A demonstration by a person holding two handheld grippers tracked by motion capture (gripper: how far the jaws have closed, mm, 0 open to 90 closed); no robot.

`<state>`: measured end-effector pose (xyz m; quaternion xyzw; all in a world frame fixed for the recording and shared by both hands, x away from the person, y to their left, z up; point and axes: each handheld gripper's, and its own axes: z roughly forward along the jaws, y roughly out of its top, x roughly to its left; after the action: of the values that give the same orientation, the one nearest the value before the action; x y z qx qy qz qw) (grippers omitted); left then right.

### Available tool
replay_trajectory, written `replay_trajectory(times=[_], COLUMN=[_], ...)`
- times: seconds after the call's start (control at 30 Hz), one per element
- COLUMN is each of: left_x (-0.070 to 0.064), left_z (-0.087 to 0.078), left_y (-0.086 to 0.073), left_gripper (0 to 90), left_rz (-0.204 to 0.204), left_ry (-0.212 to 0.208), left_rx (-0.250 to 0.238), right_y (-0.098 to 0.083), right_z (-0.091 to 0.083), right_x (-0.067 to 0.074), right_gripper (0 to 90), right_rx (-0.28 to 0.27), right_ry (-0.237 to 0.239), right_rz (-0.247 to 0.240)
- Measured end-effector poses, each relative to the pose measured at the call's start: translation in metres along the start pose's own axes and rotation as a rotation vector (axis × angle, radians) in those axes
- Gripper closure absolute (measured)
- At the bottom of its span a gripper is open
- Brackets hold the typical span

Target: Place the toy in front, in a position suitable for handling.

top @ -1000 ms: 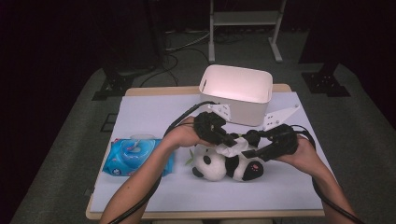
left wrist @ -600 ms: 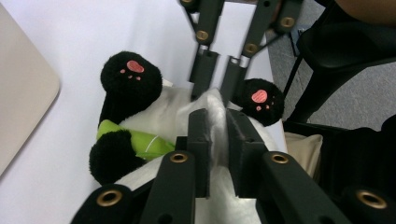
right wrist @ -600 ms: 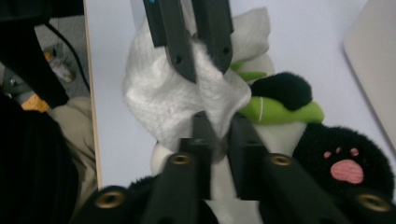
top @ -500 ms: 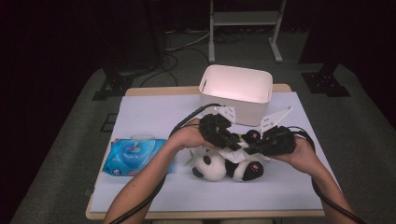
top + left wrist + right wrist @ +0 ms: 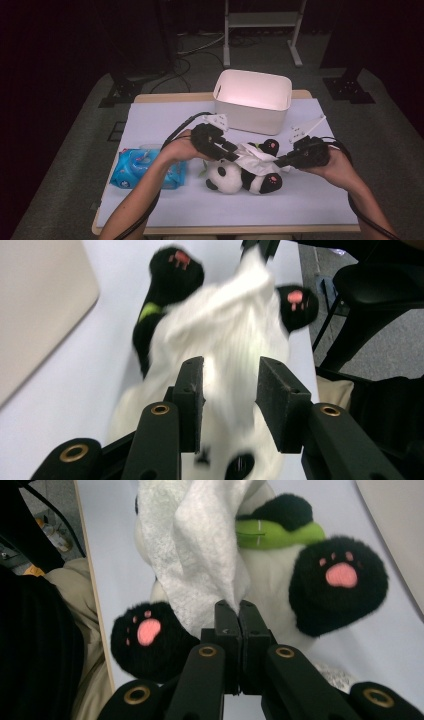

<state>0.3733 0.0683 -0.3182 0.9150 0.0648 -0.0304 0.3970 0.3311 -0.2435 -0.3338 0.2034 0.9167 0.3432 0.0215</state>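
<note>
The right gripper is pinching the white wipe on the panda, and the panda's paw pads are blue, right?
Almost. The right gripper does pinch the white wipe draped on the panda, but the paw pads are pink, not blue. The right gripper view shows it clearly.

blurred wipe (image 5: 235,325) over panda's belly (image 5: 220,390)

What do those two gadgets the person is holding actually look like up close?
Each is a black hand-held tool. The left gripper and right gripper both end in two flat black jaws with rough-looking pads, joined to arms with brass-coloured rivets. A pale three-cornered plate sits on top of each, and a black cable trails away. The forearms are bare.
</note>
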Motion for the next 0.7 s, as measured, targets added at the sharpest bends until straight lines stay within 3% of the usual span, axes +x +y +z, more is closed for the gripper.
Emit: replay_trajectory(times=[0.2, 0.33, 0.53, 0.7], left_x=[0.004, 0.007, 0.008, 0.008], left_z=[-0.009, -0.008, -0.006, -0.004], left_y=[-0.029, -0.044, -0.054, -0.054], left_gripper=[61.7, 60.7, 58.8, 58.1], left_rz=[-0.043, -0.076, -0.076, -0.074], left_ry=[0.020, 0.021, 0.021, 0.023], left_rx=[-0.001, -0.017, -0.016, -0.009], right_y=[-0.005, -0.002, 0.013, 0.024], right_z=[-0.006, -0.008, -0.014, -0.010], right_x=[-0.001, 0.002, 0.005, 0.008], right_gripper=[87.8, 70.6, 48.6, 46.8], right_rx=[0.021, 0.016, 0.006, 0.009], right_ry=[-0.002, -0.009, -0.007, -0.006], right_rz=[0.016, 0.014, -0.028, -0.062])
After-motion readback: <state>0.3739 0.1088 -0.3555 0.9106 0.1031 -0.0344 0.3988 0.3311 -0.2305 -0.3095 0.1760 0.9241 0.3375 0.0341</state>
